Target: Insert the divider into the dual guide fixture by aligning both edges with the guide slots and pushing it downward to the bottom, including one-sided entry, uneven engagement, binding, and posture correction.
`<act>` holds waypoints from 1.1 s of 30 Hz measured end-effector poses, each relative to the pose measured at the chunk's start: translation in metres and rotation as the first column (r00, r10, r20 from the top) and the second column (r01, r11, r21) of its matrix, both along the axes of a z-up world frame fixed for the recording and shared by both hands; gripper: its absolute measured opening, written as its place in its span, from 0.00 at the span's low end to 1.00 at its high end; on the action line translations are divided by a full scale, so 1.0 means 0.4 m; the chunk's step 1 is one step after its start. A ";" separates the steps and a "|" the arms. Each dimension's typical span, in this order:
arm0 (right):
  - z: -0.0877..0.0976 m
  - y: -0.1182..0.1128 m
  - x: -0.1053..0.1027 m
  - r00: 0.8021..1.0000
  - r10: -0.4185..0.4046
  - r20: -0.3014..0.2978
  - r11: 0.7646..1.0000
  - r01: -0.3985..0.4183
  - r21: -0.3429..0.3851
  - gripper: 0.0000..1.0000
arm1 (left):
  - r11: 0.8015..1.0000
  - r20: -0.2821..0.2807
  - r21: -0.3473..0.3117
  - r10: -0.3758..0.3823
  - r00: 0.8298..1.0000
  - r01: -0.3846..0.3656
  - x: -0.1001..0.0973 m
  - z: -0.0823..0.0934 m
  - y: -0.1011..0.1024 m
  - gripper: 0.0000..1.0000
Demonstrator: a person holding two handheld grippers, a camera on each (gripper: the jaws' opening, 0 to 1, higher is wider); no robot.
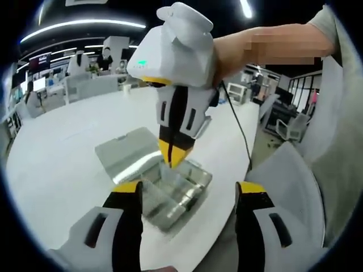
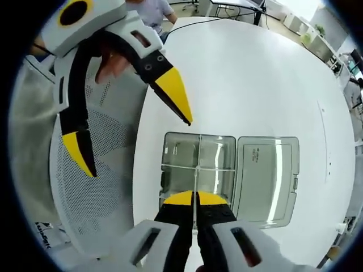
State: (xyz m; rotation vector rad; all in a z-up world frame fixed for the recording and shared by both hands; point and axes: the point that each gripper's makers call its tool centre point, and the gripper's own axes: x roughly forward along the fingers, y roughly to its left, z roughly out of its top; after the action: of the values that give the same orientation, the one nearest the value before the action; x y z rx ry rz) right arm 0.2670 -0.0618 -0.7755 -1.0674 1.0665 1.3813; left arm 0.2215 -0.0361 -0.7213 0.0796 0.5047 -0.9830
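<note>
Box: a clear compartment box (image 2: pixel 198 170) lies open on the white table (image 2: pixel 255 73), its lid (image 2: pixel 266 175) flat beside it, hinged along one side.
Divider: a thin clear divider (image 2: pixel 195 181) stands on edge across the middle of the box, between the two guide slots; how deep it sits I cannot tell.
Right gripper: right gripper (image 2: pixel 195 198) is over the near wall of the box, jaws pinched almost together on the divider's top edge.
Left gripper: left gripper (image 1: pixel 190 190) hangs just short of the box, jaws wide apart and holding nothing; it is well clear of the divider.
Step in hand: seating the divider, as I judge it.
How to do it well: keep the divider upright, check both ends are inside their slots, then press straight down with even force.
If it binds: lift slightly, level the high end, and press again; do not force it.
Left gripper's use: steady the box wall so the box does not slide.
</note>
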 end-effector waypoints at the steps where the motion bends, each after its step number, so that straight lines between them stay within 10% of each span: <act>1: -0.003 -0.001 0.000 1.000 -0.002 -0.002 1.000 0.002 -0.002 0.00 | 1.000 0.000 0.000 0.000 1.000 0.000 0.000 0.000 0.000 0.65; 33: -0.022 -0.004 -0.001 1.000 -0.002 0.003 1.000 0.001 0.022 0.00 | 1.000 -0.014 0.001 0.004 1.000 -0.004 -0.003 -0.009 -0.003 0.67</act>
State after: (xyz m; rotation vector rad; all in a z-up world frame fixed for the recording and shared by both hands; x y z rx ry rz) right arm 0.2666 -0.0636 -0.7845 -1.0522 1.0482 1.3870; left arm 0.2205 -0.0371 -0.7251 0.0726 0.5179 -0.9796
